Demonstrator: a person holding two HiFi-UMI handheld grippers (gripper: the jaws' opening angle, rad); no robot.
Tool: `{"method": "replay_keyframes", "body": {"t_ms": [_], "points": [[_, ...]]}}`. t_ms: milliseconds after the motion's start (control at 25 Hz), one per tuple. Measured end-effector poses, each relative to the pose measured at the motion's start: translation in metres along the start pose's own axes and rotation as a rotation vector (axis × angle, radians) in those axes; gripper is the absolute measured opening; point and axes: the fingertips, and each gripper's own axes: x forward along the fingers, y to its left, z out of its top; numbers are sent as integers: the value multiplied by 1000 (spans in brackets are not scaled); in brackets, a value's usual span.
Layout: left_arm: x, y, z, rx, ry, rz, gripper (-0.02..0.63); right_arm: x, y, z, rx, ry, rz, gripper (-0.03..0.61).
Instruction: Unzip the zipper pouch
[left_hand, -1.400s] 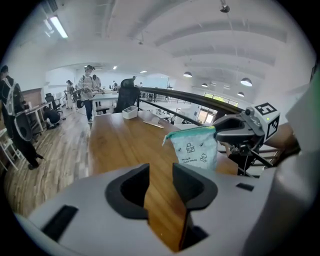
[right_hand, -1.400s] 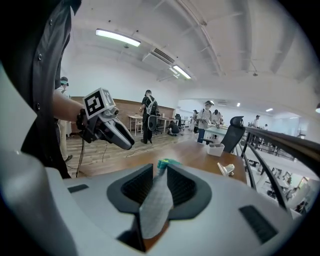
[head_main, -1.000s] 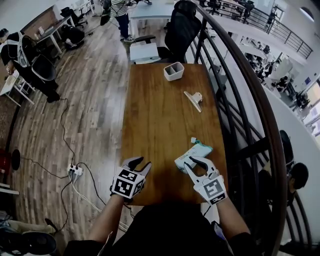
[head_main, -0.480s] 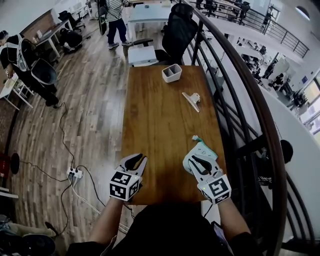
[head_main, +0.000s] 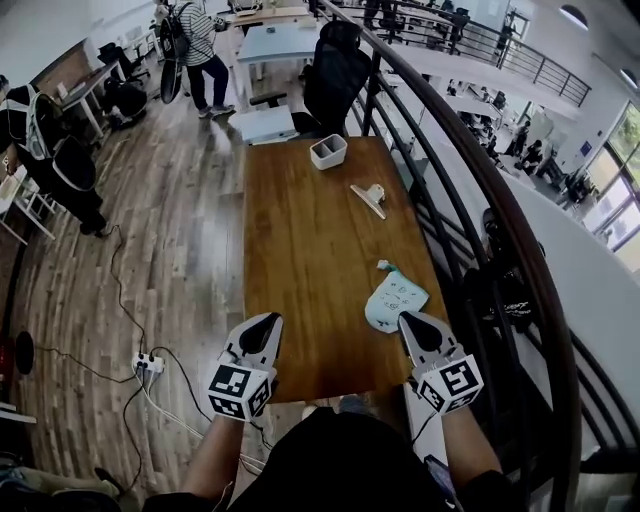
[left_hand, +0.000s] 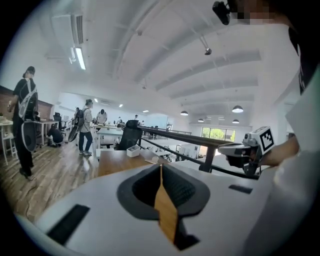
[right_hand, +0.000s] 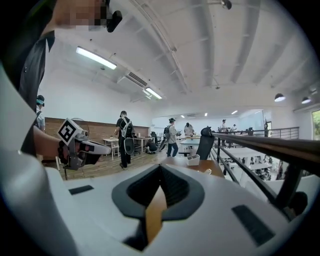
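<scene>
The zipper pouch (head_main: 395, 297), white with teal trim, lies flat on the wooden table (head_main: 300, 240) near its right edge. My right gripper (head_main: 413, 322) hovers just short of the pouch, off it, at the table's near edge. Its jaws have just been closing and now stand shut with nothing between them (right_hand: 160, 169). My left gripper (head_main: 268, 322) is raised at the near left, well apart from the pouch. It too has just been closing, and it is shut and empty (left_hand: 160, 166). Each gripper view looks out level across the room and shows the other gripper, not the pouch.
A white box (head_main: 328, 151) and a pale clip-like tool (head_main: 368, 198) sit at the table's far end. A dark railing (head_main: 470, 190) runs close along the right side. An office chair (head_main: 335, 70) stands beyond the table. A power strip (head_main: 148, 362) and cables lie on the floor at left.
The right gripper has come off the pouch, which now lies flat on the table. Both grippers have risen, drawn back toward the near edge and levelled out, and their jaws have closed.
</scene>
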Motion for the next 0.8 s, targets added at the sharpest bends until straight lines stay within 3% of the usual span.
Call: {"method": "replay_keyframes", "body": {"t_ms": [240, 800], "points": [[-33, -1, 2, 18, -57, 0, 18, -32, 20, 4, 28, -29, -50, -5], [-83, 5, 20, 7, -166, 163, 18, -39, 12, 10, 128, -100, 37, -6]]}}
